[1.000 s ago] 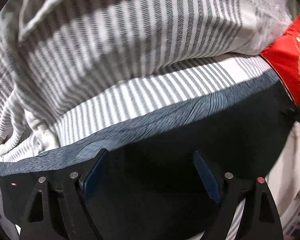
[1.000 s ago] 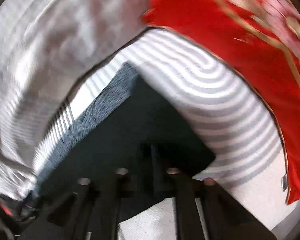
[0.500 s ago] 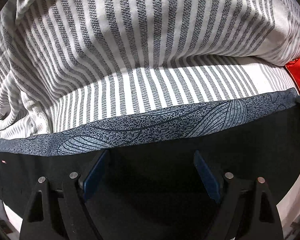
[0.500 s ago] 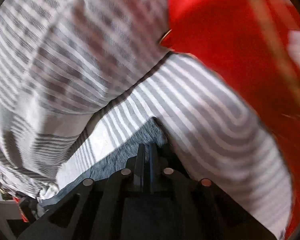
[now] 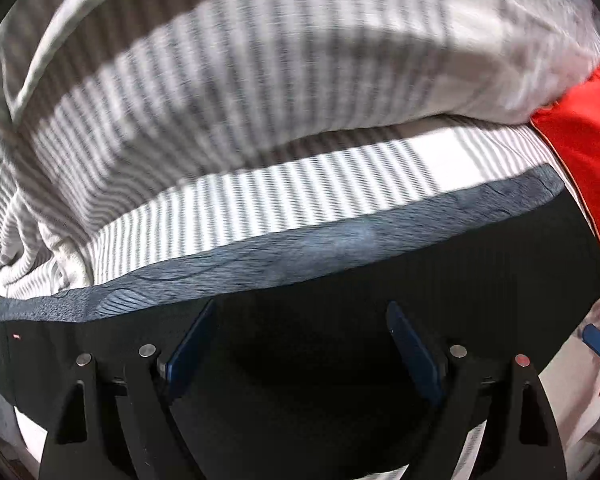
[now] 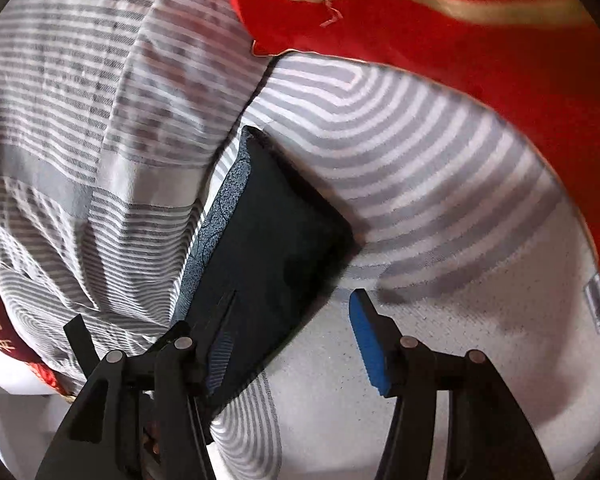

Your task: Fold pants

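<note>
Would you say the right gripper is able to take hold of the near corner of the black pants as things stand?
Probably yes: the right gripper has just been opening, and the pants lie flat on the striped bedding with nothing covering that corner.

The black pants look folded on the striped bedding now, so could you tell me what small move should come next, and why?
Probably draw the right gripper back off the black pants. Its jaws have just been opening, and the folded pants lie flat on the striped bedding, one corner between the pads but unpinched. The left gripper is open over them too.

Light: bright patches falling across the striped bedding [image 5: 300, 184], shadow pooling beneath its fold | Blur: motion smearing both views | Edges: fisheye bending, corners going black | Pants [image 5: 340, 320]: reading nearly featureless dark
</note>
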The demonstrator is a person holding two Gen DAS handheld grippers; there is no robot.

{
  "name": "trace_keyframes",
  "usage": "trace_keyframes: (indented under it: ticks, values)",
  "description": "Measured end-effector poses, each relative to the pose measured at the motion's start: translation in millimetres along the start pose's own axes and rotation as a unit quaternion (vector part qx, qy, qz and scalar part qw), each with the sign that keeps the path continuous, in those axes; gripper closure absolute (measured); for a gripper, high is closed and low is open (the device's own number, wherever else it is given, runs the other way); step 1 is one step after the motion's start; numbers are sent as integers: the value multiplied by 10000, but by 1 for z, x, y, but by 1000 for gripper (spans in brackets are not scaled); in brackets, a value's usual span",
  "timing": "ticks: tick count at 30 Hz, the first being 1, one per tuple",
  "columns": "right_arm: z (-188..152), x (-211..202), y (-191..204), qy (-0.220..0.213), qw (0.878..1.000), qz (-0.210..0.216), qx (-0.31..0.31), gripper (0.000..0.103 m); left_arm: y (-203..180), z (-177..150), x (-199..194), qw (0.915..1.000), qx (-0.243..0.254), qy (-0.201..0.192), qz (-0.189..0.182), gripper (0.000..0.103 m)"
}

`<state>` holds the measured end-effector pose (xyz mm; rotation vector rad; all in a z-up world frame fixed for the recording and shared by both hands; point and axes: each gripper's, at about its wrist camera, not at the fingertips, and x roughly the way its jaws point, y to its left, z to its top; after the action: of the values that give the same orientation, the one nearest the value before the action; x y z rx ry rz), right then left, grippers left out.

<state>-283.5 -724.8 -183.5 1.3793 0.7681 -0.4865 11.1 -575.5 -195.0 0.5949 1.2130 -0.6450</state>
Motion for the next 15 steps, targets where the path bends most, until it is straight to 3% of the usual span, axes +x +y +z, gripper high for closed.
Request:
trace_keyframes:
  ticks: [4,12,15]
  values:
    - [11,14,-2,-48,9999,158,-26,43,-14,-6,-5,9996,-132,-37,239,16]
    - [19,22,-13,-121,9976,672,134,43,5,17,5,9944,-642,-256,794,16]
    - [18,23,-18,-152,9962,843,174,43,12,20,33,9930,-808,-15,867,16]
